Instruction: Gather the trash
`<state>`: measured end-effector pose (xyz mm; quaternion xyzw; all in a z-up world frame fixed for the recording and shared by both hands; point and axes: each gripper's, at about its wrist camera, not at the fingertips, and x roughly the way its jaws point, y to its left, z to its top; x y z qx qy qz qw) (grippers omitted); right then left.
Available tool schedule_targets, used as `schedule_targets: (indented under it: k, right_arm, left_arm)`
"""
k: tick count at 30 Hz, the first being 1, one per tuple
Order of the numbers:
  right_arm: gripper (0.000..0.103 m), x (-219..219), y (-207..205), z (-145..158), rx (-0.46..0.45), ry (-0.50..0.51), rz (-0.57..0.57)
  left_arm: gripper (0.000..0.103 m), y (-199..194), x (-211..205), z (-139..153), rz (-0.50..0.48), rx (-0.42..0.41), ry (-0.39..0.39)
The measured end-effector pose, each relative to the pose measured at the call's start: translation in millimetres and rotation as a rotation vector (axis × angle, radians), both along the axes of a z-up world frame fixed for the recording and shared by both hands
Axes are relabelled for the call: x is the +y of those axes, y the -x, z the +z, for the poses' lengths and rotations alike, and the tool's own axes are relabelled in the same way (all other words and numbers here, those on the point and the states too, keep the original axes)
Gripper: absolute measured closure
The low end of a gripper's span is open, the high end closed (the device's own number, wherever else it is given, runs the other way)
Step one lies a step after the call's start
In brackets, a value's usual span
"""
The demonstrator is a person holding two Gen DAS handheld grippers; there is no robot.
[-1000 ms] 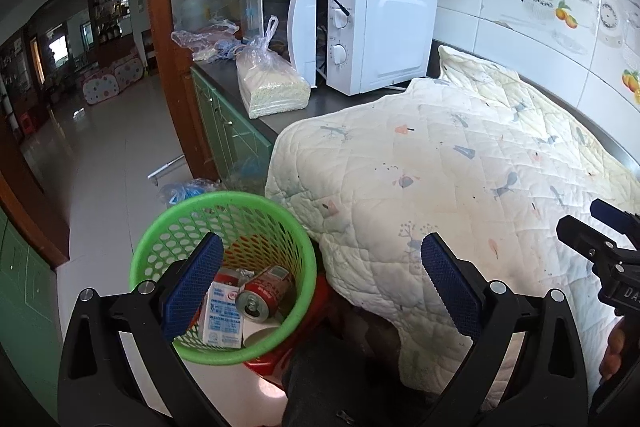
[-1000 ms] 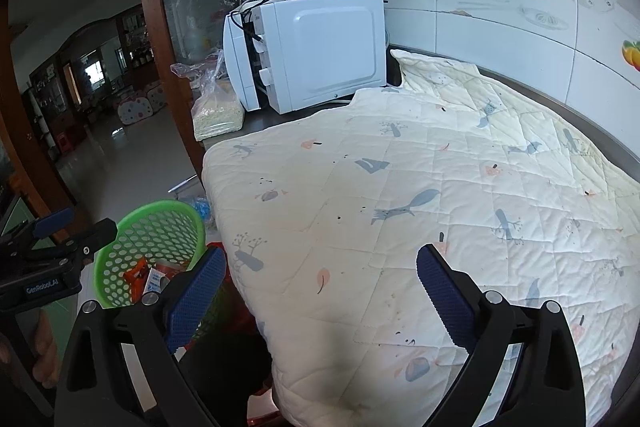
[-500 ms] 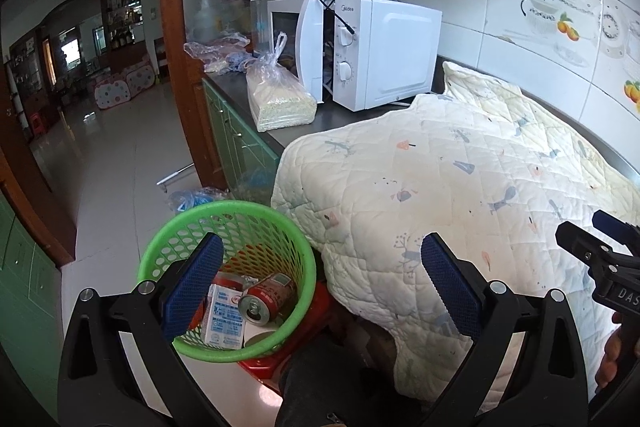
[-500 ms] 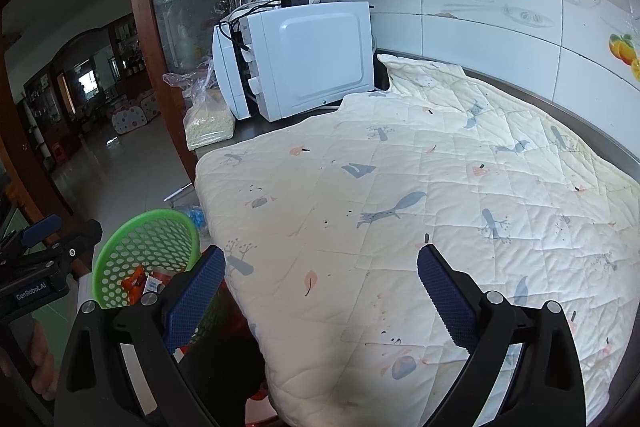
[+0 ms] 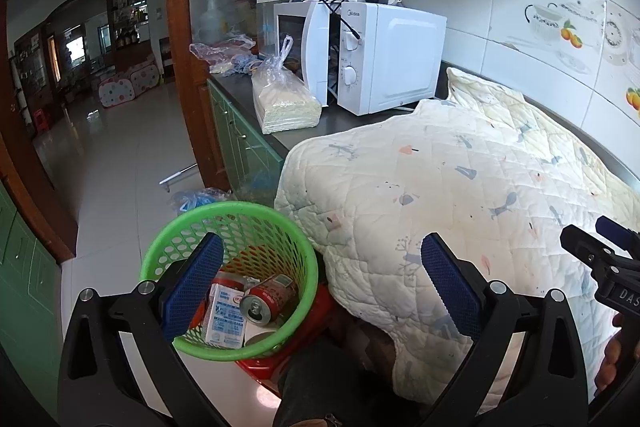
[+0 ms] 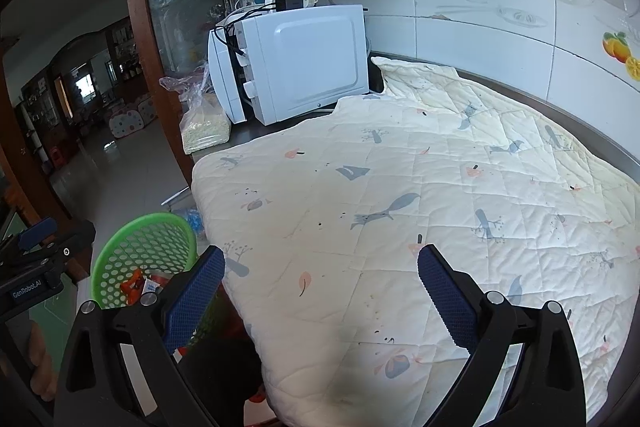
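The left gripper (image 5: 320, 275) gapes wide and holds nothing; so does the right gripper (image 6: 320, 279). The round green perforated plastic basket (image 5: 236, 211) sits at lower left of the left view, below and left of the left gripper, the nearer one. Inside lie a red drink can (image 5: 268, 297), its long axis tilted toward the lens, and a white carton (image 5: 224, 315). A cream quilted printed blanket (image 6: 420, 195) covers the dark counter (image 5: 340, 119), with no loose trash visible on it. A white microwave (image 6: 304, 59) stands at the tiled wall.

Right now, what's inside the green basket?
In the green basket: a red soda can lying on its side, a white-and-blue carton beside it, and something orange against the far wall. The left gripper's finger covers the near-left part, and the bottom is hidden.
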<state>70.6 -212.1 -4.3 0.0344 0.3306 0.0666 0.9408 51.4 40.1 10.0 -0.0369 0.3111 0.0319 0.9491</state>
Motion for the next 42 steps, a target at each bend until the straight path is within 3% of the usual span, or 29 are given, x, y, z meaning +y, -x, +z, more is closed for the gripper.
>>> schedule_targets:
  k: [42]
  right_arm:
    - [0.009,-2.5,3.0,2.5,-0.013,-0.002,-0.006]
  left_arm:
    - [0.005,0.6,-3.2,5.4,-0.021,-0.014,0.010]
